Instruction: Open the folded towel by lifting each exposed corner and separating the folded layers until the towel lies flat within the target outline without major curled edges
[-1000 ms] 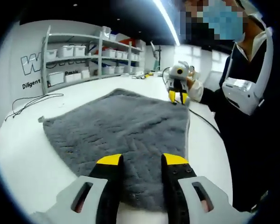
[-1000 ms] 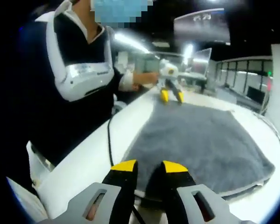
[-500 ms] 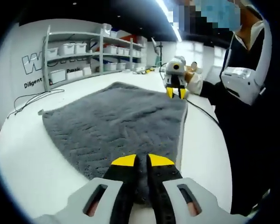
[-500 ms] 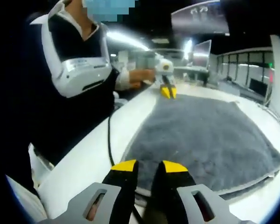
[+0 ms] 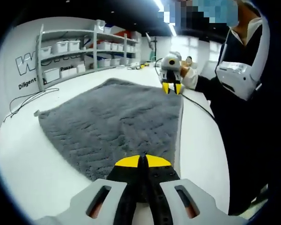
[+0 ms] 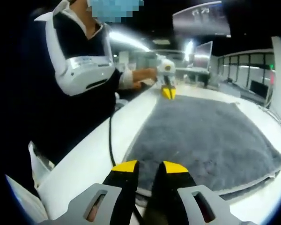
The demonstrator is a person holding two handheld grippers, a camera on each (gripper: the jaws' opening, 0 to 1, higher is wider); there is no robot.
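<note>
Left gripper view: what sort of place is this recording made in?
Probably a lab or workshop: shelving stacked with white storage bins, large lettering on the wall, and a long white table carrying the grey towel.

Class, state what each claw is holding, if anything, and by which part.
The left claw grips the grey towel at its near corner; the right claw grips the same towel's other corner.
</note>
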